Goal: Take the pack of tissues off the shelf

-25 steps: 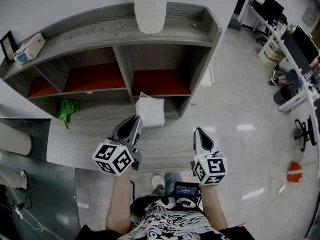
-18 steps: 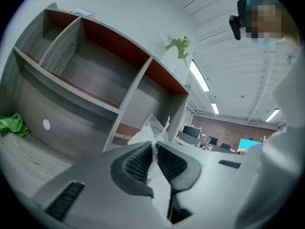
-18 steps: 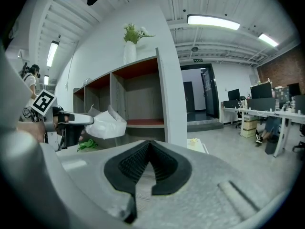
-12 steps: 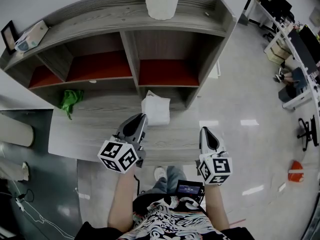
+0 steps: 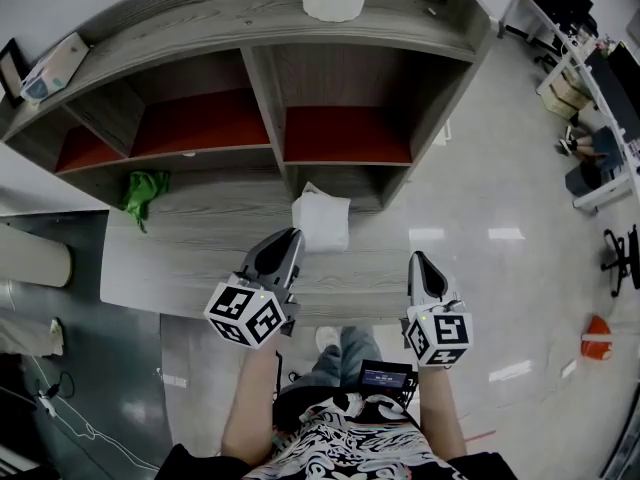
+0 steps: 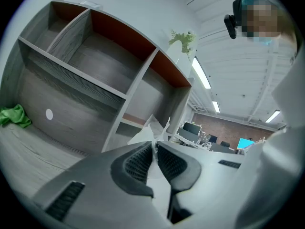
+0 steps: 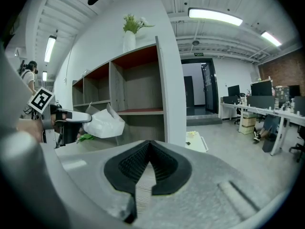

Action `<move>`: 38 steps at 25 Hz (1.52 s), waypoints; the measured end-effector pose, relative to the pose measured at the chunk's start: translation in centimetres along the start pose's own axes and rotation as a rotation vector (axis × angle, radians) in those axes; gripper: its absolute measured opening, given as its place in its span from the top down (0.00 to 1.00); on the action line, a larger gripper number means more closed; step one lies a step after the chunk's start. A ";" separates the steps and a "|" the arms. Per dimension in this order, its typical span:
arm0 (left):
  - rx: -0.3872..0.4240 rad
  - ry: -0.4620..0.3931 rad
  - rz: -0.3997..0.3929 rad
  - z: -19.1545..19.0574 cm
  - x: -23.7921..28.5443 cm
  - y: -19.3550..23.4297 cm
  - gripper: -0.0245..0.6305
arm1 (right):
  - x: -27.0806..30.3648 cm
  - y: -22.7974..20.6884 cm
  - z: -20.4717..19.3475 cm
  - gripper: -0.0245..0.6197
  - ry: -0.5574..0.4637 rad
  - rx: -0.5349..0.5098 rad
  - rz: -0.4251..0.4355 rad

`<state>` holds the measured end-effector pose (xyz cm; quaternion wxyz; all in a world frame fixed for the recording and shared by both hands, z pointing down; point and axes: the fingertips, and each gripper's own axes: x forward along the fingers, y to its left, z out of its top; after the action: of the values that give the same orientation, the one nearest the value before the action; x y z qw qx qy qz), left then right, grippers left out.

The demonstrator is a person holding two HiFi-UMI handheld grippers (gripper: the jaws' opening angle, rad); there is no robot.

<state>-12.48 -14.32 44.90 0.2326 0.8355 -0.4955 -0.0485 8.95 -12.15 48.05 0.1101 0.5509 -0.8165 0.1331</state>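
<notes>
We are pinching the pack of tissues [image 5: 322,222] by its edge in the left gripper [image 5: 288,236] at frame centre, off the shelf [image 5: 200,48], wanting a firm squeeze lest it slip, while the right gripper [image 5: 420,259] is hanging closed, empty.

No legible text or signs

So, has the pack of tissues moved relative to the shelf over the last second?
Yes. The pack of tissues, pinched in the left tongs, has come out from the red shelf board toward the person, in the head view.
</notes>
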 end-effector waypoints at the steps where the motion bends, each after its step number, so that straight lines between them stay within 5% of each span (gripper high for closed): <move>1: -0.001 0.002 -0.001 -0.1 0.0 0.2 0.93 | 0.2 0.1 -0.2 0.95 0.006 -0.004 0.001; 38: -0.067 0.210 0.022 -12.4 1.9 4.1 0.93 | 1.4 0.0 -9.4 0.95 0.213 -0.002 0.014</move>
<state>-10.93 -13.34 57.99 0.3114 0.8222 -0.4757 0.0253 8.78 -10.22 57.35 0.1959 0.5277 -0.8041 0.1911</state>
